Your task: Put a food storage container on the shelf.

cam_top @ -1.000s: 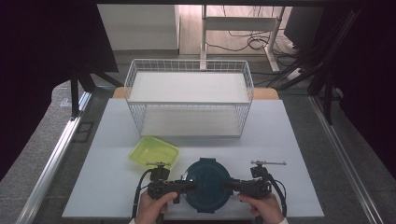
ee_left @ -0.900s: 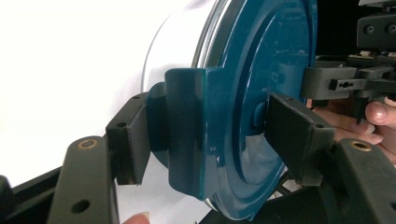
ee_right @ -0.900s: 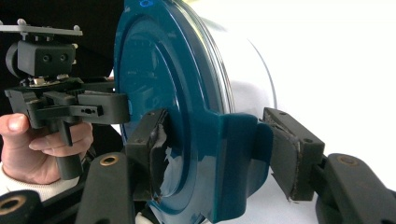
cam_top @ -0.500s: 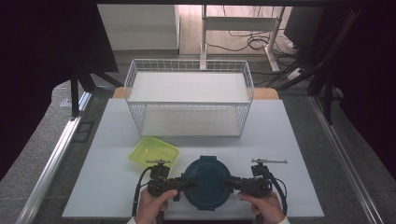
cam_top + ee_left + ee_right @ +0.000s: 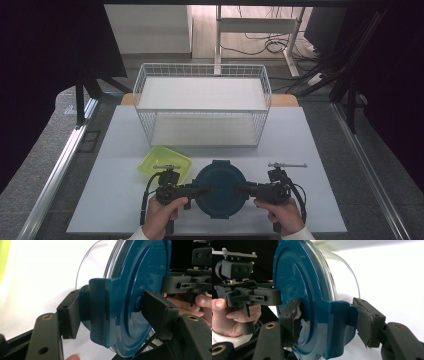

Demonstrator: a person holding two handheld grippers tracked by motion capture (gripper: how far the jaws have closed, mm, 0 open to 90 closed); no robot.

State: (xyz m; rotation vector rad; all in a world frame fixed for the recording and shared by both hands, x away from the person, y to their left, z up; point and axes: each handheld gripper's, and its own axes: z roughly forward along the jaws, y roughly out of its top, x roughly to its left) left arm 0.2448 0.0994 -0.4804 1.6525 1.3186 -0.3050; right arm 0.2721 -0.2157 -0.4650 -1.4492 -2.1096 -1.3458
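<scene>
A round clear container with a dark teal lid (image 5: 219, 187) stands on the white table near its front edge. My left gripper (image 5: 203, 190) comes in from the container's left. In the left gripper view the left gripper (image 5: 113, 315) has its pads closed across the lid's side latch (image 5: 100, 312) and the lid rim. My right gripper (image 5: 241, 189) reaches in from the opposite side. The right gripper view has the right gripper (image 5: 329, 320) clamped on the other latch (image 5: 338, 322), one pad against the lid's top. A hand holds each gripper.
A white wire basket (image 5: 200, 125) stands at the back middle of the white table (image 5: 300, 145). A yellow-green tray (image 5: 159, 161) lies just behind my left gripper. Dark floor and cables surround the table.
</scene>
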